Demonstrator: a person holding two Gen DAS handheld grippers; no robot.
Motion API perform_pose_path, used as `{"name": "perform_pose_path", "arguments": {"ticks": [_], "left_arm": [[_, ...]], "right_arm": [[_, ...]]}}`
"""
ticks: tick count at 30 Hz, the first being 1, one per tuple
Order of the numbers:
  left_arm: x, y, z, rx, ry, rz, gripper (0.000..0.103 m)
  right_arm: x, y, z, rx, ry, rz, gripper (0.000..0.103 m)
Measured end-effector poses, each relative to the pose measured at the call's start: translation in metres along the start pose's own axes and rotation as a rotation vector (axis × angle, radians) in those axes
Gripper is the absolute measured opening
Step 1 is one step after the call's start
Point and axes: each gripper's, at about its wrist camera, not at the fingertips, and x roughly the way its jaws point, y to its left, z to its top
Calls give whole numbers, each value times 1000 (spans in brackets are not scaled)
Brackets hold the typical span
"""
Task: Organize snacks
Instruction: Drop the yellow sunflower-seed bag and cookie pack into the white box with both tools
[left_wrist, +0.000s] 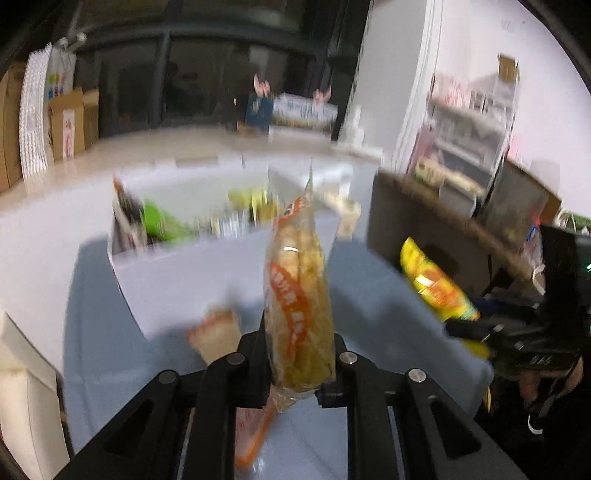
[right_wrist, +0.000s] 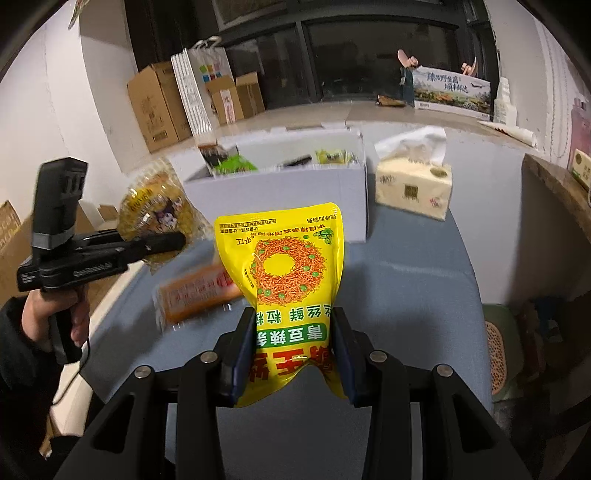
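Snack box (right_wrist: 280, 192) behind table centre, tissue pack (right_wrist: 413, 184) just right, packet (right_wrist: 195, 291) lying before it

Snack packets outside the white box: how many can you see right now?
3. A yellow pouch between the right gripper's fingers, a clear packet held by the left gripper, and an orange packet lying on the table. More may be hidden.

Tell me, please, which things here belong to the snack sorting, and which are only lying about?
Belong to the job:
- yellow snack bag
- clear snack packet
- orange packet on the table
- white box holding snacks

Lying about:
- tissue pack
- cardboard boxes
- printed carton
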Motion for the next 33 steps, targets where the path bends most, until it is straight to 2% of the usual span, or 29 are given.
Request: {"name": "perform_pose_path", "arguments": {"ticks": [3, 5, 10, 12, 13, 14, 15, 16, 17, 19, 22, 28, 33], "left_arm": [[-3, 7, 40, -10, -74, 19, 19], [9, 18, 72, -26, -100, 36, 19], [47, 46, 125, -44, -90, 88, 19], [64, 59, 138, -50, -74, 119, 20], [72, 64, 143, -58, -55, 120, 22], [83, 74, 147, -70, -22, 133, 38], [90, 80, 150, -82, -3, 155, 79], [94, 85, 150, -98, 15, 177, 102], [97, 92, 149, -111, 15, 190, 103], [96, 96, 145, -119, 18, 192, 103], [85, 97, 134, -101, 12, 212, 103], [47, 85, 120, -72, -26, 224, 103], [4, 57, 98, -15, -89, 221, 103]], "right_arm": [[7, 4, 36, -1, -45, 24, 43], [18, 5, 67, -1, -69, 21, 43], [65, -9, 139, 57, -64, 3, 44], [85, -14, 162, 56, -60, -21, 49], [98, -16, 173, 51, -51, -20, 57], [105, -18, 179, 53, -40, -15, 69], [113, -20, 184, 61, -29, -22, 78], [119, -23, 189, 73, -27, -29, 95], [121, -26, 192, 83, -46, -38, 100], [119, -33, 193, 101, -69, -41, 100], [109, -39, 187, 128, -85, 7, 103], [78, -29, 176, 76, -135, 42, 103], [40, -8, 149, 10, -178, 86, 103]]}}
